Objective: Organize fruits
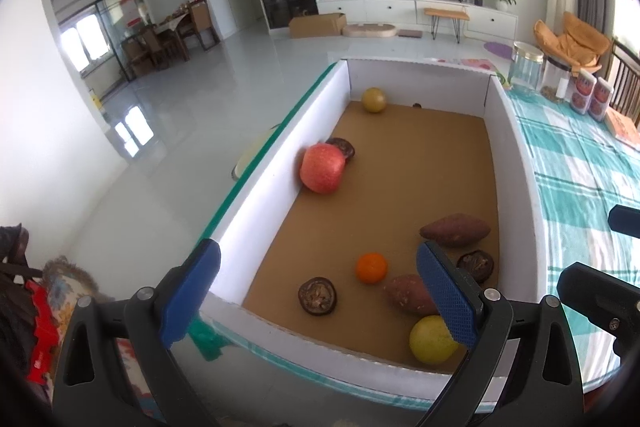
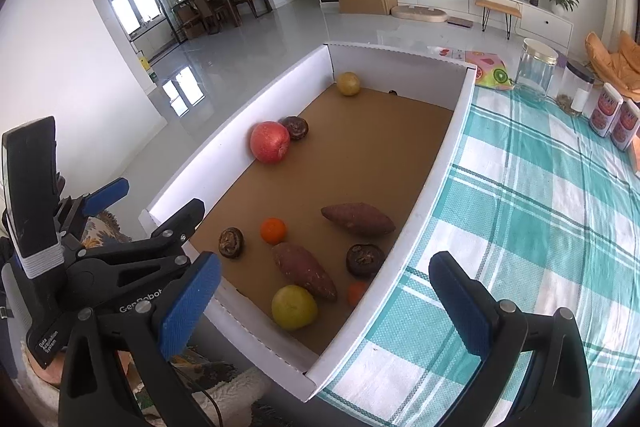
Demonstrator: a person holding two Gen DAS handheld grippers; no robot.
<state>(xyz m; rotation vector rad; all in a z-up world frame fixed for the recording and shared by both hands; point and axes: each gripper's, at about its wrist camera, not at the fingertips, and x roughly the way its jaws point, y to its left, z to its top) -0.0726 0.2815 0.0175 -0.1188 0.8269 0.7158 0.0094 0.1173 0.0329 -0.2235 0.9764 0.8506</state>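
Observation:
A white-walled cardboard box (image 1: 256, 195) (image 2: 424, 203) with a brown floor holds the produce: a red apple (image 1: 322, 167) (image 2: 269, 141) against the left wall, a yellow-green fruit (image 1: 373, 100) (image 2: 348, 83) at the far end, a small orange (image 1: 371, 267) (image 2: 273, 229), two sweet potatoes (image 1: 455, 229) (image 2: 357, 218), a yellow fruit (image 1: 432, 339) (image 2: 294, 307) near the front, and several dark wrinkled fruits (image 1: 317, 295) (image 2: 231, 242). My left gripper (image 1: 318, 291) is open and empty over the box's near left corner. My right gripper (image 2: 326, 301) is open and empty over the near right corner.
The box sits on a table with a teal checked cloth (image 2: 540, 211). Glass jars (image 2: 535, 71) and red-labelled packets (image 2: 608, 115) stand at the far right. The table's left edge drops to a glossy floor (image 1: 160, 131). The left gripper's body (image 2: 120, 259) shows at left in the right wrist view.

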